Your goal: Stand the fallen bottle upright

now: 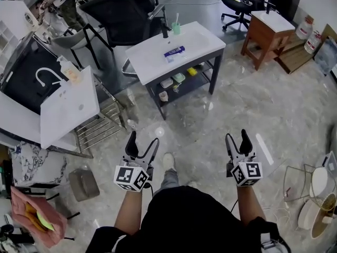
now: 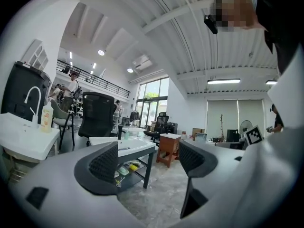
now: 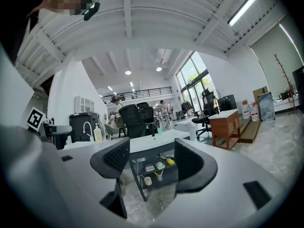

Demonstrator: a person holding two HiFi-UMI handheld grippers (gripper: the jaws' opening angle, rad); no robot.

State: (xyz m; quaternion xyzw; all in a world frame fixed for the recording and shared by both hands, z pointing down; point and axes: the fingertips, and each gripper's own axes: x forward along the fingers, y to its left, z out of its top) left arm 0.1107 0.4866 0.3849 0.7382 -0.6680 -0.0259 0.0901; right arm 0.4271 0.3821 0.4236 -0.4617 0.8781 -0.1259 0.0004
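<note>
Both tools are held with jaws apart and nothing between them: left gripper (image 1: 143, 140) (image 2: 147, 163) at lower centre-left of the head view, right gripper (image 3: 151, 158) (image 1: 237, 137) at lower centre-right, both over bare floor (image 1: 210, 125).

One bottle (image 1: 174, 51), blue and white, lies flat at upper centre of the frame on the white sink table (image 1: 205, 44). Its long axis runs from lower left to upper right. It is too small to tell which end is the cap. It is well apart from both grippers.

Near it, toward the top of the frame, stand one green cup (image 1: 176, 29) and one black tap (image 1: 165, 31). The shelf (image 1: 202, 73) under the tabletop holds four small things, too small to name. A second sink (image 1: 68, 109) at left carries one upright pump bottle (image 1: 70, 70).
</note>
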